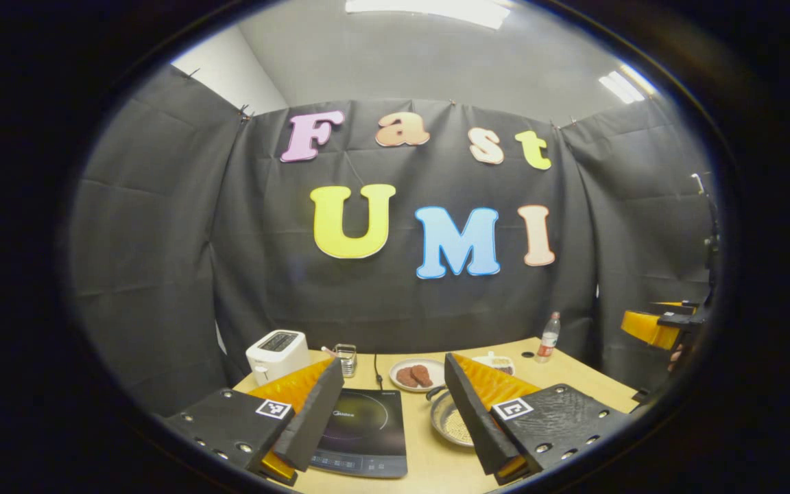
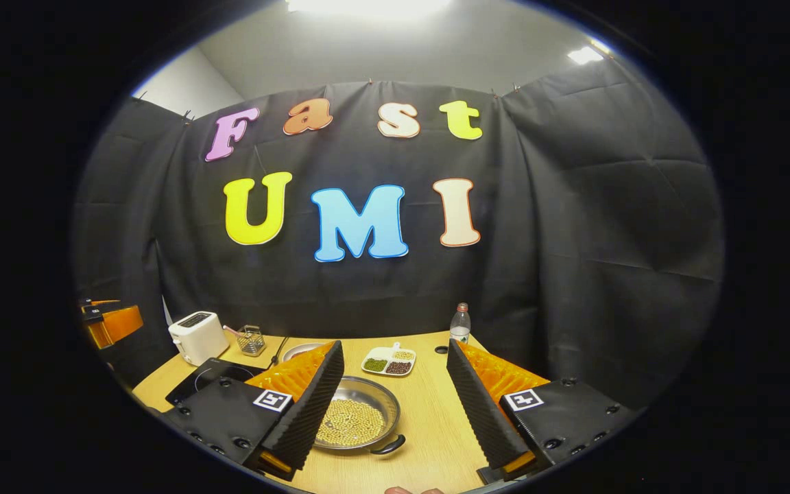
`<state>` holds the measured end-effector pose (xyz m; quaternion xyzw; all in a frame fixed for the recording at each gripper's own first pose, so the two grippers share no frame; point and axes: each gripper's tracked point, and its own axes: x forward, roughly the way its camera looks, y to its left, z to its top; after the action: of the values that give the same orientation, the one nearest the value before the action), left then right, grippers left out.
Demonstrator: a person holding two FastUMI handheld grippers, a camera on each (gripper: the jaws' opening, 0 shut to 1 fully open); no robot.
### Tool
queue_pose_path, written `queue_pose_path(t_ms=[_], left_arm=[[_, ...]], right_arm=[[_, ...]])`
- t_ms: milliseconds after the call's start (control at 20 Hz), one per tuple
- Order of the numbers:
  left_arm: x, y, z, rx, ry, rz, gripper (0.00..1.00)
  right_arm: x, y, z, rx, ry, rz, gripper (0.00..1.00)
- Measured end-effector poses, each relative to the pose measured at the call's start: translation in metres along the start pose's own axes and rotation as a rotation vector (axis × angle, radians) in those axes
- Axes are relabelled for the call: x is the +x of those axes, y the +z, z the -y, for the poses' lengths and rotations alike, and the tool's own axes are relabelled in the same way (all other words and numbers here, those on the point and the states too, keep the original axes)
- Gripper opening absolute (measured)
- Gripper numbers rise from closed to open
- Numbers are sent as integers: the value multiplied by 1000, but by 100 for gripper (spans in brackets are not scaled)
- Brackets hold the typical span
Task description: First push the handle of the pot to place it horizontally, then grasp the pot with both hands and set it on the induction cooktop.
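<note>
You have the whole job ahead of you, by the look of it. On the wooden table point(image 2: 436, 439) the induction cooktop point(image 1: 366, 432) lies bare, its glass top carrying nothing, and the pot point(image 2: 357, 415) sits on the table just beside it, on your right of it. The pot is a shallow steel pan holding small pale beans. Its near handle point(image 2: 389, 447) points toward you in the right gripper view, and a far handle point(image 1: 434, 393) shows at the opposite rim in the left gripper view, so I judge the handles run front to back and the push to bring them level across has yet to be made. After that come the two-handed grasp and the lift onto the cooktop.

Your left gripper point(image 1: 395, 412) hovers above the table with its fingers spread wide, the cooktop showing between them and the pot's edge beside the right finger; it holds nothing and touches nothing. Your right gripper point(image 2: 395, 405) is likewise wide apart and empty, raised over the table with the pot between its fingers toward the left one; I see no contact with the rim.
</note>
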<state>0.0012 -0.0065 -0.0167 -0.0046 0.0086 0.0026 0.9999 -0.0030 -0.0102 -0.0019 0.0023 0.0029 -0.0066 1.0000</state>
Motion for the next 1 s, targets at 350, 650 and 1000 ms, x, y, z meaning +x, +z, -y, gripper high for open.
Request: queue_pose_path(t_ms=[350,650,1000], left_arm=[[3,-8,-9,-6,3,-5,90],[5,-18,-19,-20,12,-13,90],[0,-51,-37,-45,40,-65,90]], right_arm=[[1,-2,-7,-8,9,-18,93],[8,-1,-14,1,32,-38,96],[27,-5,-36,9,66,-105,93]])
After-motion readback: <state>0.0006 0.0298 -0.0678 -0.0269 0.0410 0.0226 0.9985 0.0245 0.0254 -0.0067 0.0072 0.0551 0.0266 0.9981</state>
